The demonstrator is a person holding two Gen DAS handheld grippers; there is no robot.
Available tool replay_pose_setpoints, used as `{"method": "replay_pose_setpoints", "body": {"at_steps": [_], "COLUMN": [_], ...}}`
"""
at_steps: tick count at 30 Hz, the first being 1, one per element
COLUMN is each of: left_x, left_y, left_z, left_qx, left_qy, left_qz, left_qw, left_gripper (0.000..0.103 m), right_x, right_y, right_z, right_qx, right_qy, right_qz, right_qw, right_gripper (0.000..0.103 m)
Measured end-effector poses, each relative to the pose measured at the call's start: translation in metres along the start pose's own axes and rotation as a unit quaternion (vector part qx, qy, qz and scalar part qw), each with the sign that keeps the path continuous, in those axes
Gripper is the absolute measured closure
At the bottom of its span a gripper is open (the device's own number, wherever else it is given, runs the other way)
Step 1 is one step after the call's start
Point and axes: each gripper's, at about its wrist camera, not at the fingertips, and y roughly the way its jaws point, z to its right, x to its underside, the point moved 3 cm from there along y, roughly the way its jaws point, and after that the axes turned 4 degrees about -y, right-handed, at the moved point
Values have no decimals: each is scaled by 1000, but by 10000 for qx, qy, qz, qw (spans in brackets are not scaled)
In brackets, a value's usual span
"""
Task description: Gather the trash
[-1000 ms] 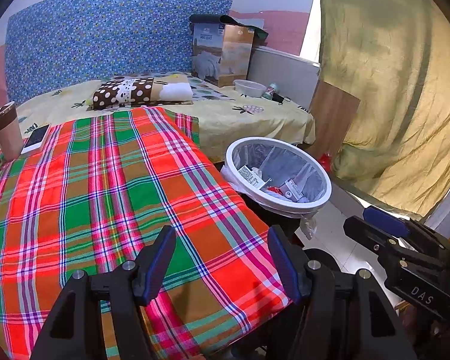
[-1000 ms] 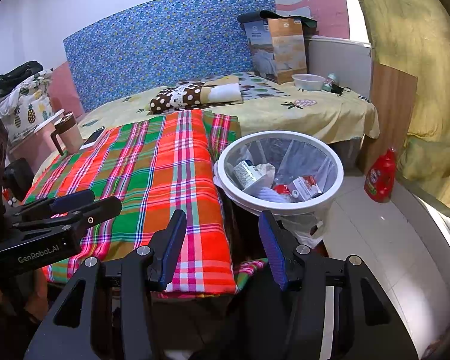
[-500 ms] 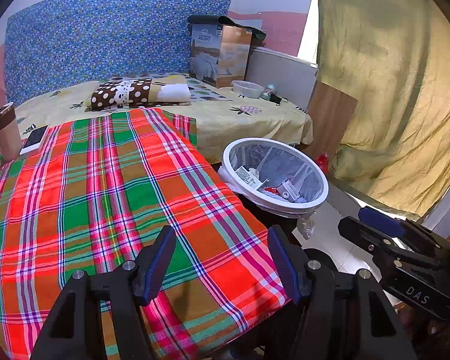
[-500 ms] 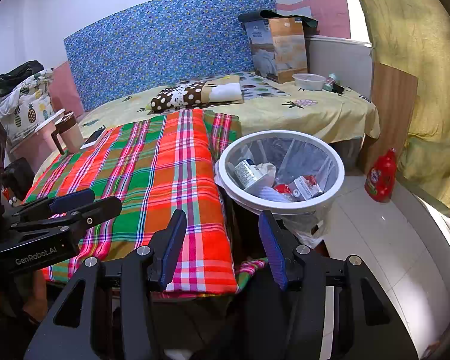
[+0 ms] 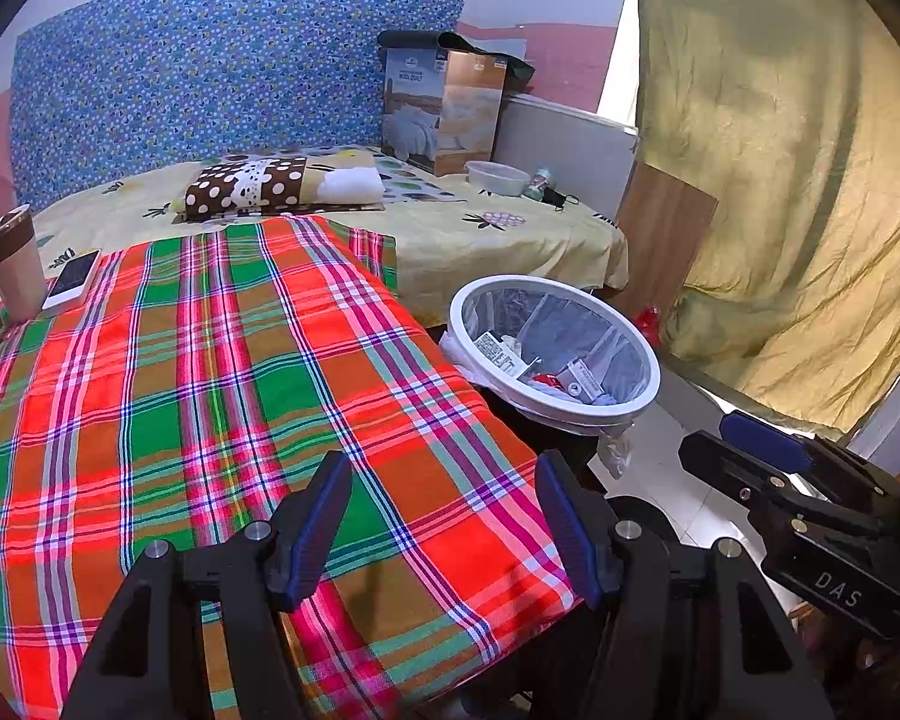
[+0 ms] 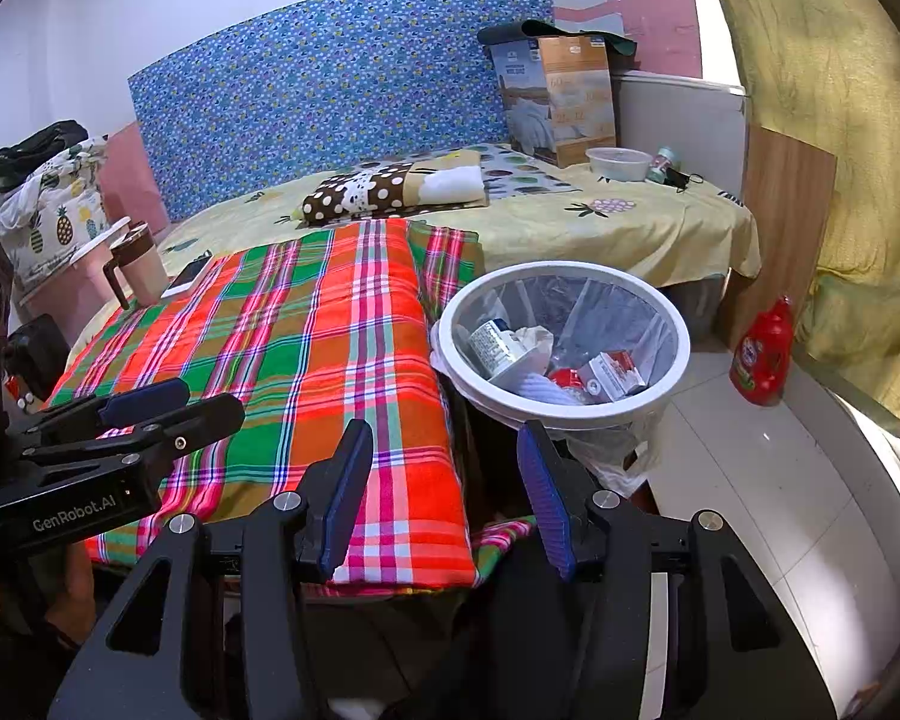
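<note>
The trash is lying in the white bin, which is standing on the floor just right of the plaid-covered table and near the foot of the bed. It looks like light stuff: a small carton, a labelled can or tub, crumpled paper, all likely to give under pressure and best pinched by a corner or a fold. The clear liner is soft and slippery; gathering its loose overhang below the rim would probably be the surest hold. The plaid cloth is showing no litter. The right gripper is hovering near the bin, jaws spread wide, gripping nothing. The left gripper is hanging over the table's near edge, equally wide and empty.
</note>
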Motion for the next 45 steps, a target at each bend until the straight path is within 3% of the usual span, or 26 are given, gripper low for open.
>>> {"method": "replay_pose_setpoints", "body": {"at_steps": [45], "left_x": [2], "left_y": [-5], "left_z": [4], "left_qx": [-27], "left_qy": [155], "left_qz": [80], "left_qw": [9998], "left_gripper": [40], "right_x": [-1], "right_y": [1], "right_z": [-4], "right_qx": [-1], "right_qy": [7], "right_qz": [-17], "right_qw": [10000], "right_gripper": [51]}}
